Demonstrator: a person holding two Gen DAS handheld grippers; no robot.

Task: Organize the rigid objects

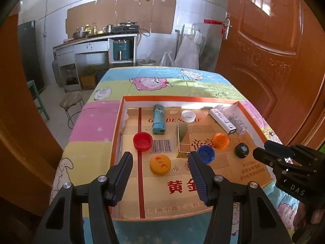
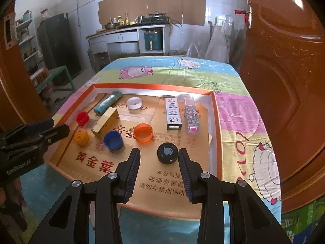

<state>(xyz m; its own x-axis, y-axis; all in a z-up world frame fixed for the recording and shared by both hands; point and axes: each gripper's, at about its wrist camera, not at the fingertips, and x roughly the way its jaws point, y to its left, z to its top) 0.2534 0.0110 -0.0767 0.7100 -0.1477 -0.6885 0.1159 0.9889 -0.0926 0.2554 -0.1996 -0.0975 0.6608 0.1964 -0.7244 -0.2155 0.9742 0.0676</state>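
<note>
A shallow cardboard tray (image 1: 116, 126) (image 2: 216, 122) with an orange rim lies on the table and holds small items. My left gripper (image 1: 159, 156) (image 2: 60, 125) hangs open and empty above the yellow cap (image 1: 160, 165) (image 2: 81, 136). Around it sit a red cap (image 1: 142, 141), a gold box (image 1: 183, 140) and a blue cap (image 1: 206, 154). My right gripper (image 2: 158, 151) (image 1: 262, 149) stands open over the tray's near right part. The black cap (image 2: 167, 153) (image 1: 241, 150) lies on the tray just beyond its fingertips, untouched. An orange cap (image 2: 143, 132) sits further in.
At the tray's far side lie a teal lighter (image 1: 158, 119), a white cap (image 2: 134, 102), a white power bank (image 2: 173, 113) and a clear patterned case (image 2: 191, 114). A cartoon cloth (image 2: 239, 109) covers the table. A brown door (image 2: 284, 81) stands close on the right; a stool (image 1: 71, 101) stands on the left.
</note>
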